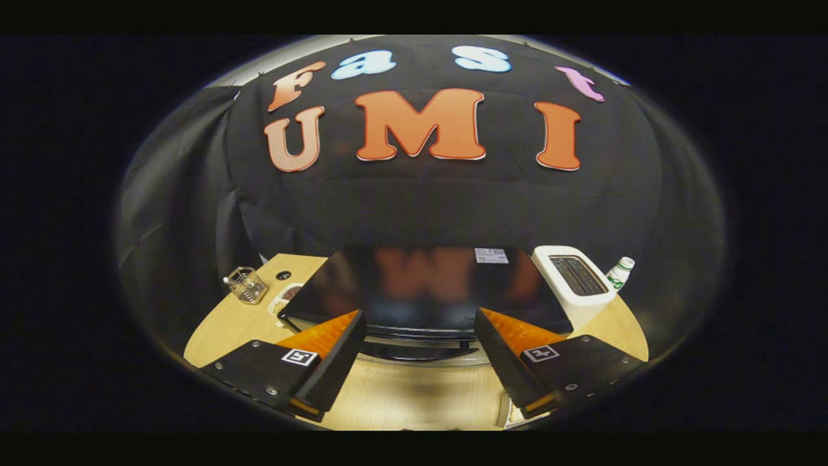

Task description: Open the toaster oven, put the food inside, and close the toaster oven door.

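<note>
Gripper [419, 336]: fingers spread wide, holding nothing, poised over the wooden table [414, 395] and straddling the front edge of the toaster oven [427, 291], which sits just ahead between the tips. Toaster oven: black, glossy top, rigid and probably heavy enough to stay put; its door [420, 349] looks shut, and the dark bar along the front, likely the handle, is the judged hold, smooth and possibly slippery. Beyond: plate of food [288, 299], glass cup [246, 285], white toaster [576, 281], bottle [620, 272].

gripper [419, 336] | wedge jaws — ribbed inner faces | square tag markers | screws on black mounts
</note>
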Demonstrator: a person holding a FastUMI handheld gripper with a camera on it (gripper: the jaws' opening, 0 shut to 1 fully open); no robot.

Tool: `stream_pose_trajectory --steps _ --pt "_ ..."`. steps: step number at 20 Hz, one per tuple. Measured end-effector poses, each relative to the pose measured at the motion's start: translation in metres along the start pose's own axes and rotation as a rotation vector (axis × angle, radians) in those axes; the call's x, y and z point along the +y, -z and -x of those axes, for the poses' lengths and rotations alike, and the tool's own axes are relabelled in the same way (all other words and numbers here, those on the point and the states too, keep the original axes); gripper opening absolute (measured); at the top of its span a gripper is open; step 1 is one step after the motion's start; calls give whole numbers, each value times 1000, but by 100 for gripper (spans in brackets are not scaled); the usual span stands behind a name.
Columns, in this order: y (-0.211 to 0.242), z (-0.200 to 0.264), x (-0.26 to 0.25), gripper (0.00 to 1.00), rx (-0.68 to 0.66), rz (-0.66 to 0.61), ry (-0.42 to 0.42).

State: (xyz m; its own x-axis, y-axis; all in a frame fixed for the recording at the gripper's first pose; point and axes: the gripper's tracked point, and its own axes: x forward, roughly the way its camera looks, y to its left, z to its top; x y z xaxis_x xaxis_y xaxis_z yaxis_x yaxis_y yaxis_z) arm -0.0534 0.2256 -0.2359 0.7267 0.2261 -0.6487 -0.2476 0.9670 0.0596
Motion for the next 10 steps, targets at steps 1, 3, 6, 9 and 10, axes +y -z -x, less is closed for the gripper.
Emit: stream_pose_trajectory --steps 1,3,6,9,10 --pt "2 -5 2 99 3 10 3" --pt "9 -16 5 99 21 28 11" --pt "18 -24 9 99 34 34 -3" --pt "18 -29 9 98 17 22 5" --pt "20 -29 9 97 11 14 8"
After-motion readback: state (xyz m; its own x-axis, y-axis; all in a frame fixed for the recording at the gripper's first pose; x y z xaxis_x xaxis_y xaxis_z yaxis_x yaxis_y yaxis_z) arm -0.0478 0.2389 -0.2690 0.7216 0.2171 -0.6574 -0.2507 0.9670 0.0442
